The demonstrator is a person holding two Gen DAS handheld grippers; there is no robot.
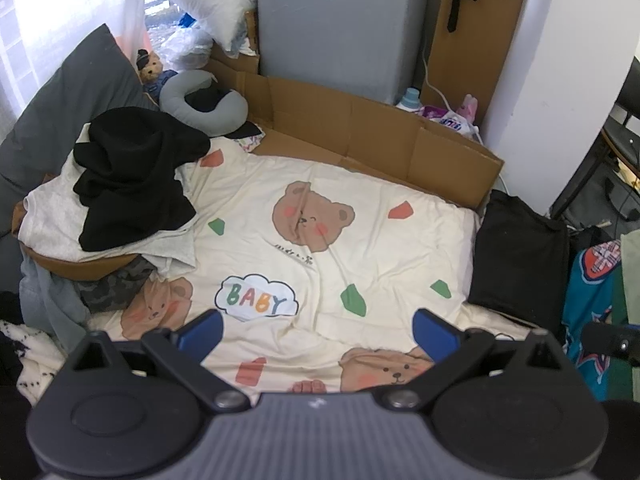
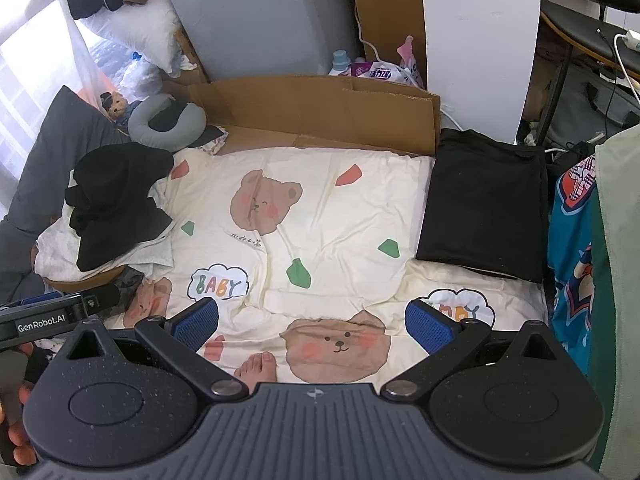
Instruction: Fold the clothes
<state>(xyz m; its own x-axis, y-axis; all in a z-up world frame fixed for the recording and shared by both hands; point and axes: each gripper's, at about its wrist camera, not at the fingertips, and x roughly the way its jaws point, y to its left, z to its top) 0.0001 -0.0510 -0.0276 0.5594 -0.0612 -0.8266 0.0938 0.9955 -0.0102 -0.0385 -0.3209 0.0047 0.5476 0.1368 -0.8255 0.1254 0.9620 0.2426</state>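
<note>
Both grippers hang above a bed covered by a cream sheet [image 1: 360, 240] printed with bears, coloured patches and "BABY" clouds. The left gripper [image 1: 318, 334] has its blue-padded fingers [image 1: 202, 334] spread wide, with nothing between them. The right gripper [image 2: 312, 322] is likewise spread wide and empty; its fingers [image 2: 428, 326] frame a bear print on the sheet. The clothes to be folded lie in a pile [image 1: 108, 216] at the left edge of the bed: a black garment [image 1: 132, 176] sits on top of a pale grey one, with brown, camouflage and blue-grey pieces beneath. In the right wrist view the same pile [image 2: 104, 232] lies left of the sheet's open middle. A folded black garment [image 2: 484, 204] lies flat at the right edge of the bed, well apart from the pile. The middle of the sheet between them carries only wrinkles. A cardboard panel [image 1: 360, 128] stands along the far side of the bed, with a grey neck pillow [image 1: 204, 104] and a small teddy [image 1: 150, 70] near its left end. A bare foot [image 2: 258, 368] rests on the sheet at the near edge, just behind the right gripper. The left gripper's body shows at the left margin of the right wrist view, held by a hand [image 2: 18, 420].
</note>
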